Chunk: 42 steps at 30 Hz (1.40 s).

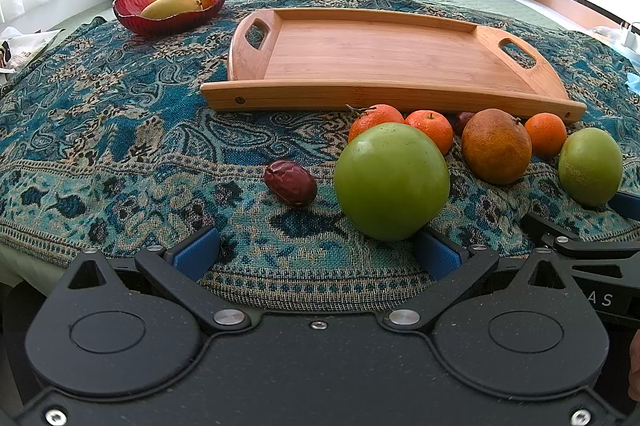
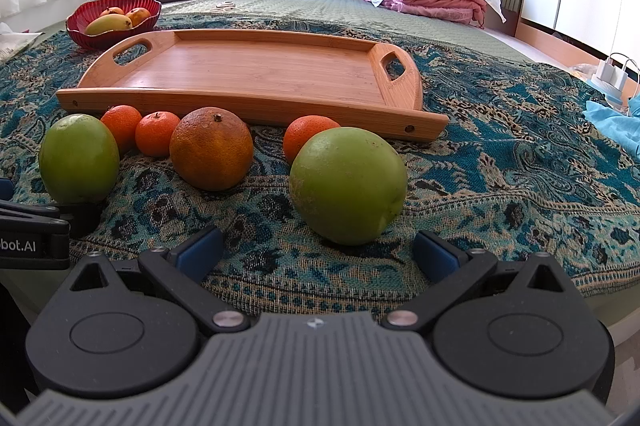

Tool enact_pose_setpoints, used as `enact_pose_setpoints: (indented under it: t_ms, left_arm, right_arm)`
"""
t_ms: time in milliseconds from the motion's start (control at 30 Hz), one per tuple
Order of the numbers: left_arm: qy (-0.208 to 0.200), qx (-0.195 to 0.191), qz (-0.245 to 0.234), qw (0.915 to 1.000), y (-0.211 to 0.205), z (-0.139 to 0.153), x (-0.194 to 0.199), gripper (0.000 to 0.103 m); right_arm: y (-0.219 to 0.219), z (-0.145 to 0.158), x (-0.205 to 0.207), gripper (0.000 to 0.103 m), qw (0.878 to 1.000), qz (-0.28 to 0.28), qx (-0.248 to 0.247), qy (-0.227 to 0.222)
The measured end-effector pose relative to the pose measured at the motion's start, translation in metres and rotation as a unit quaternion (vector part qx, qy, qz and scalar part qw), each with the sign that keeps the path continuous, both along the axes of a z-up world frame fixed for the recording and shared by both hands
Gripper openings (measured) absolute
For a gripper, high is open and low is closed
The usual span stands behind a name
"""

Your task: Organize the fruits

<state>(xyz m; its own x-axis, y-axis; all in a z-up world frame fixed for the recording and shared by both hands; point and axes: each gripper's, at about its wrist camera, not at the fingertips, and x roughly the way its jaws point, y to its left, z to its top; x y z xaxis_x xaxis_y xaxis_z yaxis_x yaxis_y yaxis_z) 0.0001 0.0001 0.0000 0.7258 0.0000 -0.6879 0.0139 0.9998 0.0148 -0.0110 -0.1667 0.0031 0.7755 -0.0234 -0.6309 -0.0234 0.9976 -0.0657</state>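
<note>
An empty wooden tray [image 1: 400,54] [image 2: 256,74] lies on a patterned blue cloth. In front of it lie two green fruits, a large dull orange [image 1: 496,146] [image 2: 211,148], three small mandarins and a red date [image 1: 291,183]. My left gripper [image 1: 316,254] is open, low on the cloth, with one green fruit [image 1: 391,181] [image 2: 79,158] just ahead of its right finger. My right gripper [image 2: 318,252] is open, with the other green fruit [image 2: 347,185] [image 1: 590,166] just ahead between its fingers. Neither touches fruit.
A red bowl [image 1: 170,14] [image 2: 96,34] with mangoes stands at the back left. Pillows and pink bedding [image 2: 436,0] lie on the bed behind. A charger and blue cloth [image 2: 616,122] lie at the right. The cloth's front edge is just under the grippers.
</note>
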Motion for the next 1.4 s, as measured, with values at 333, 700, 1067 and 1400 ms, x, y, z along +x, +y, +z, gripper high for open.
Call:
enact_pose_setpoints:
  t_ms: [333,700,1067,1400]
  left_arm:
    - [0.000,0.000,0.000,1.0000,-0.0001,0.0000,-0.0001,0.103]
    - [-0.002,0.001,0.000,1.0000,0.0005,0.0002,0.0007,0.103]
    - [-0.001,0.003,-0.002,1.0000,-0.0008,0.0033,0.0005,0.103]
    - [-0.009,0.006,-0.012,0.9999,0.0024,0.0009,0.0023,0.103]
  right_arm:
    - [-0.0005,0.0004,-0.0008,0.103,1.000,0.000,0.000,0.000]
    - [-0.0005,0.0005,-0.0012,0.103,1.000,0.000,0.000,-0.001]
    - [-0.0040,0.0009,-0.0024,0.103,1.000,0.003,0.015,0.000]
    - [-0.0069,-0.0009,-0.0028,0.103,1.000,0.003,0.015,-0.004]
